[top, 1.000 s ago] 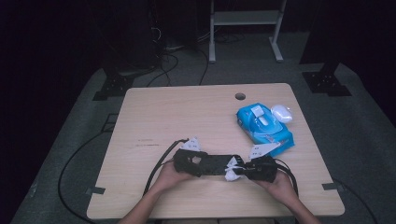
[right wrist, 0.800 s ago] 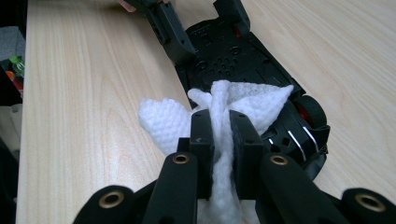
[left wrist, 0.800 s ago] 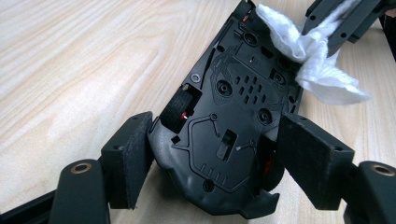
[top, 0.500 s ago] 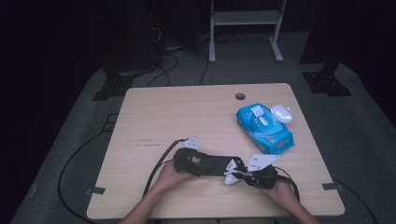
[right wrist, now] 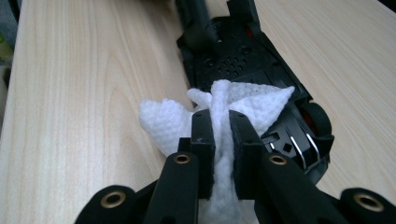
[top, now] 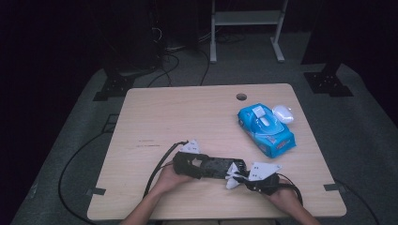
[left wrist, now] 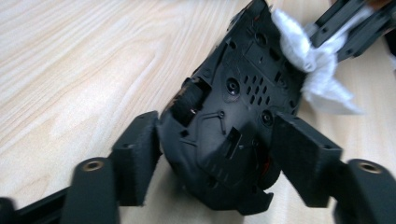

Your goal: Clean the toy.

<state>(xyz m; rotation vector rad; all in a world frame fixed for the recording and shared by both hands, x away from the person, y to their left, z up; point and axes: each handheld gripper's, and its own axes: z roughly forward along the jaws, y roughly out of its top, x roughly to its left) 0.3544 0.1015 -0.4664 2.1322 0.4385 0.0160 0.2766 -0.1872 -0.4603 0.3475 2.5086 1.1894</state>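
Observation:
A black toy car (top: pixel 213 166) lies underside up near the table's front edge. My left gripper (top: pixel 197 166) holds one end of it. In the left gripper view its jaws have just been closing, and both pads (left wrist: pixel 140 154) now press on the sides of the car (left wrist: pixel 233 107). My right gripper (top: pixel 239 176) is shut on a crumpled white wipe (top: pixel 231 180). In the right gripper view the wipe (right wrist: pixel 163 121) is pinched between the jaws (right wrist: pixel 222 135) and rests on the underside of the car (right wrist: pixel 243 60). The wipe (left wrist: pixel 322 84) touches the car's far end.
A blue pack of wipes (top: pixel 265 129) lies at the right of the wooden table (top: pixel 187 112), with a small white object (top: pixel 283 112) behind it. A cable hole (top: pixel 241 97) sits near the far edge. A black cable (top: pixel 157 171) trails off the front left.
My right gripper with the wipe has shifted slightly left and toward the near edge, along the car. The left hand and the car have stayed where they were.

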